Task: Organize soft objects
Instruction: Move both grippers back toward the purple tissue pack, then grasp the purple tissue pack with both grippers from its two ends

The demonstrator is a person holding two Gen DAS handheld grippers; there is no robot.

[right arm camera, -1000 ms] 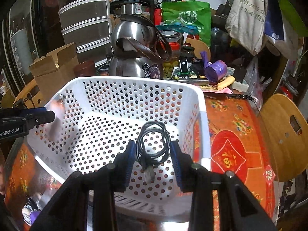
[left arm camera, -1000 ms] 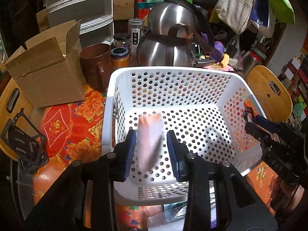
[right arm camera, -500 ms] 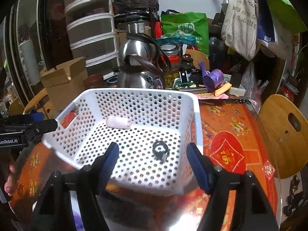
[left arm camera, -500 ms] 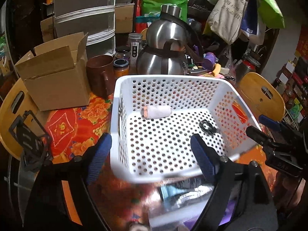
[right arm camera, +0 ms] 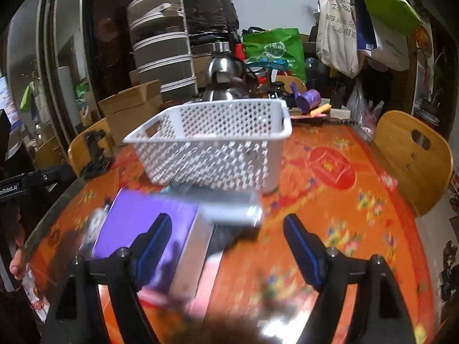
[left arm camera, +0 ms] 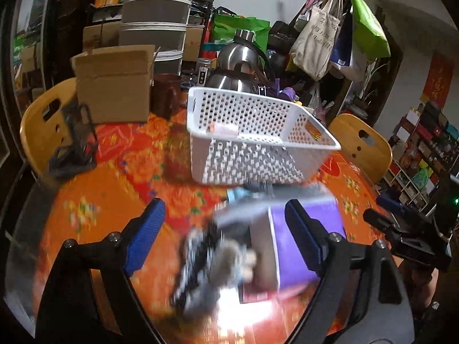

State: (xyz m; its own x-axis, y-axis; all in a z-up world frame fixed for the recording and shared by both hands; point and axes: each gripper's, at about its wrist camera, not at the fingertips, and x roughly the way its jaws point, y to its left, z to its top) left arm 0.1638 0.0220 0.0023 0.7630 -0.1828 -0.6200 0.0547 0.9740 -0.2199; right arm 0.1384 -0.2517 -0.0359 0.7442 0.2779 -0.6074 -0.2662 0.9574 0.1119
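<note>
The table [left arm camera: 120, 169], under its orange flowered cloth, fills the space below both pairs of fingers. Beyond the fingertips of both grippers sits the white basket [left arm camera: 252, 154], well clear of either one. Inside it, against the far wall, lies a small pink roll [left arm camera: 225, 128]; what else is in there I cannot make out from here.

Nearer in, a purple box [left arm camera: 304, 246] lies on the cloth. Seen past the left gripper [left arm camera: 226, 240], its right finger stands in front of the box; seen past the right gripper [right arm camera: 226, 246], the left finger stands in front of it. A grey, blurred flat thing [right arm camera: 229, 206] lies across the far edge of the box, just short of the basket. A blurred bundle of dark and pale soft things [left arm camera: 209, 261] rests on the cloth between the left gripper's fingers, below them; I cannot tell whether it touches them.

Both grippers have just been opening. The left one's jaws stand wide and grip nothing. The right one's jaws also stand wide apart and hold nothing, with only the cloth and the box's edge between them.

A hand [right arm camera: 17, 261] shows at the table's rim, far to the left of the right gripper's fingers.
</note>
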